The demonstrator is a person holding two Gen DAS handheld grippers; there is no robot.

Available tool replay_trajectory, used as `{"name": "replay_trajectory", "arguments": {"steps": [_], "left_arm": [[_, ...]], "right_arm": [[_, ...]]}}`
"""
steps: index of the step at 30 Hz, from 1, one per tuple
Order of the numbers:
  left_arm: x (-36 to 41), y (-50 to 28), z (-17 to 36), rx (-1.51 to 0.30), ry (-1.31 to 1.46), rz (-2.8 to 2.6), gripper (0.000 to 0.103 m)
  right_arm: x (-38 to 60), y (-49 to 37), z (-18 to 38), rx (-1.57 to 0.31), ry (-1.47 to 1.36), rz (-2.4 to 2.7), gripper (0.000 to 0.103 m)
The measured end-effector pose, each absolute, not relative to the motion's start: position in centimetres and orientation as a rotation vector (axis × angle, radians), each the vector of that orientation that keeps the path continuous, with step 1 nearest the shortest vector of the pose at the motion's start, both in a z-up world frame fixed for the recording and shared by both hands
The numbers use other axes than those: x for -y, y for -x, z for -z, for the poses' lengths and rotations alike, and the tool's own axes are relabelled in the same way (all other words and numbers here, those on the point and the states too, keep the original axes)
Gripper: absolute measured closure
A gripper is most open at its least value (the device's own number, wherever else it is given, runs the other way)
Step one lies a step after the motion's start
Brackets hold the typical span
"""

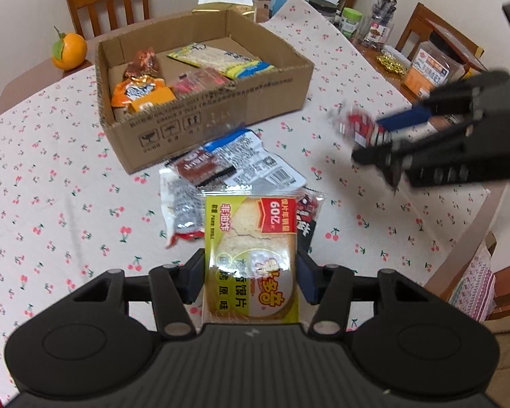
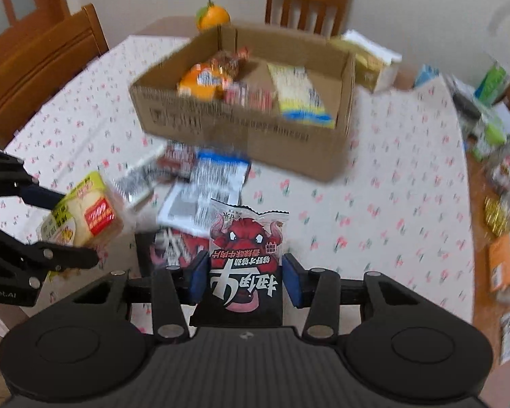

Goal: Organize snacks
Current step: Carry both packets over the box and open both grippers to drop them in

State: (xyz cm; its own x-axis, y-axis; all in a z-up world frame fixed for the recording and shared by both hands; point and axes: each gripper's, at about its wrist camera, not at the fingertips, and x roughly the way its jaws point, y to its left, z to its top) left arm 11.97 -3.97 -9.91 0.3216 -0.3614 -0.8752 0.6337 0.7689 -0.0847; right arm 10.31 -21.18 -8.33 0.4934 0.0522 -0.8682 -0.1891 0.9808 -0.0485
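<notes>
The left gripper (image 1: 251,273) holds a yellow-green packet of toasted bread slices (image 1: 250,255) between its two blue pads, and the jaws are closed narrow on the sides of this packet. The packet is lifted above the table, over a small heap of loose snack packets (image 1: 227,173) that lie on the cherry-print tablecloth (image 1: 51,204). In the right wrist view the same bread packet (image 2: 81,214) is seen at the left side, clamped in the left gripper (image 2: 68,227).

The right gripper (image 2: 244,278) holds a red and black packet with a bull face (image 2: 246,258). Its jaws are pressed on both edges of the packet, which stands upright between the pads and is lifted clear of the heap. From the left wrist view the right gripper (image 1: 374,139) is blurred at the right side, with the red packet (image 1: 355,125) sticking out from its fingers.

Behind the heap, just beside it, stands an open cardboard box (image 1: 255,102). Inside the box already lie an orange packet (image 1: 141,93), a brown shiny packet (image 1: 142,63), a red packet (image 1: 200,81) and a yellow packet with blue end (image 1: 221,59). An orange fruit (image 1: 69,51) sits on the table near the far left corner of the box. Wooden chairs (image 1: 108,0) stand around the table, and jars and boxes (image 1: 374,23) crowd its far right side
</notes>
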Motion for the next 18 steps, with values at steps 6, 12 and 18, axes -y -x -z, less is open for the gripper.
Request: {"name": "replay_trajectory", "arguments": {"steps": [6, 12, 18], "left_arm": [[3.3, -13.2, 8.3, -1.028, -0.278, 0.644, 0.049], [2.9, -15.3, 6.7, -0.987, -0.241, 0.608, 0.049], [3.1, -18.4, 5.4, -0.958, -0.202, 0.584, 0.049]], "right_arm": [[22.2, -13.8, 4.6, -0.941, 0.16, -0.156, 0.052], [23.1, -19.2, 4.0, -0.891, 0.18, -0.144, 0.052], [23.5, -24.4, 5.7, -0.893, 0.186, -0.141, 0.052]]}}
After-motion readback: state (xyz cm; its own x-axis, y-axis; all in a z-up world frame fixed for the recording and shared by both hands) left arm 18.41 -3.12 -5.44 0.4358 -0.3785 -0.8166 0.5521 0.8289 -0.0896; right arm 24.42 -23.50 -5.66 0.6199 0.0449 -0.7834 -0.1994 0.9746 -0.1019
